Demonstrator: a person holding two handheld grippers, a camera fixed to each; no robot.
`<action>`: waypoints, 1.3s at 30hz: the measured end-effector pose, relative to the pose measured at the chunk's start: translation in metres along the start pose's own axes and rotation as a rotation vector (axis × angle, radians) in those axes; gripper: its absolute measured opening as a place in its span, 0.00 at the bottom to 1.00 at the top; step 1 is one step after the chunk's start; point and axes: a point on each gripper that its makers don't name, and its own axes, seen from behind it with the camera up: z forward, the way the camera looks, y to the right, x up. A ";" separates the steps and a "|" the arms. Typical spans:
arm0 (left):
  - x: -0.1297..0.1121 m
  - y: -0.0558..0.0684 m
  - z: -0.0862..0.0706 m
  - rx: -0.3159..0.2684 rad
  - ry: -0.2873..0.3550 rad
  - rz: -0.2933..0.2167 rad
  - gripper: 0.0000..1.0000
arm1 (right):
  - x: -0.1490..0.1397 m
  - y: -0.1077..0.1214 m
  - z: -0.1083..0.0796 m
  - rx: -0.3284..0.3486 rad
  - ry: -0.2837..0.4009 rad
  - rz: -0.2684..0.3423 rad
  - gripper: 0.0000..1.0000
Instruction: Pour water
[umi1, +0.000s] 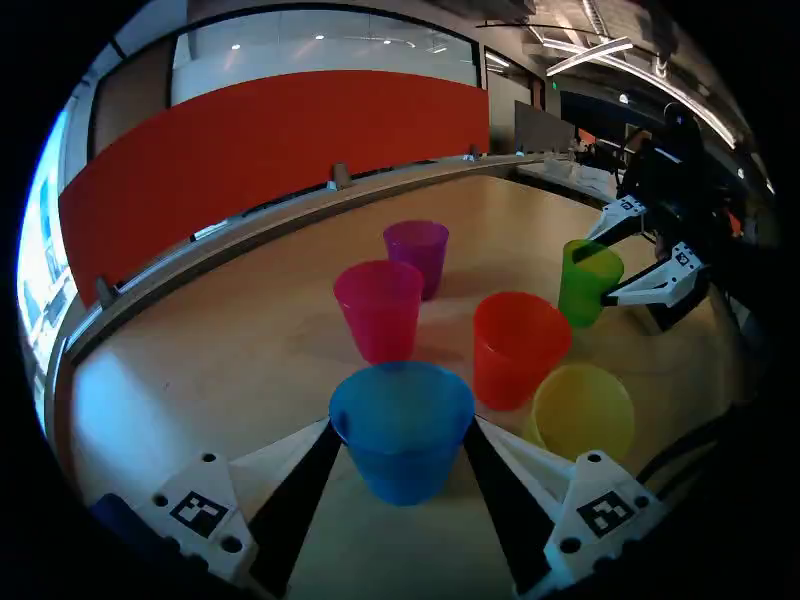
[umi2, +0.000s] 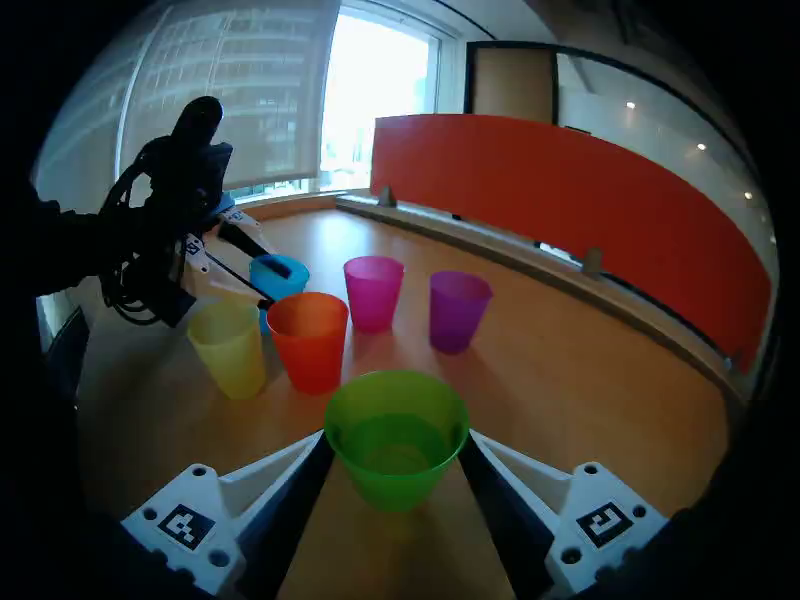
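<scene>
Left gripper view showed the left gripper's (umi1: 402, 425) fingers (umi1: 285, 462) closed partway, one pressed to each side of an upright blue cup (umi1: 402, 455), which stood on the pale wooden bench (umi1: 230, 350); whether that cup held anything could not be told. Just beyond it stood a pink cup (umi1: 380, 310), with a purple cup (umi1: 418, 255) close behind that. An orange cup (umi1: 518, 350) stood to the right of the pink one, and a yellow cup (umi1: 583, 412) stood nearer the camera, touching or nearly touching the orange. All were upright. Right gripper view showed the right gripper (umi2: 396, 436) in the same hold, its fingers (umi2: 262, 482) set against either side of an upright green cup (umi2: 396, 475) on the bench, with what looked like water in its lower part. Past the green cup the other five cups stood in a loose cluster, and the left gripper, held by a dark-sleeved arm (umi2: 60, 250), had the blue cup at the far left. A long red wall panel (umi2: 600, 200) ran behind the bench, with a bright window (umi2: 375, 90) beside it.
</scene>
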 end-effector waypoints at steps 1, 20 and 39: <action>0.000 0.000 0.000 -0.001 -0.001 0.000 0.85 | 0.000 0.000 0.000 0.000 -0.001 -0.001 0.90; -0.011 0.004 -0.009 -0.017 -0.038 -0.003 0.91 | -0.007 -0.004 0.002 0.008 -0.020 -0.001 0.90; -0.024 0.007 -0.018 -0.009 -0.071 0.022 0.91 | -0.013 -0.005 0.002 0.011 -0.030 0.023 0.90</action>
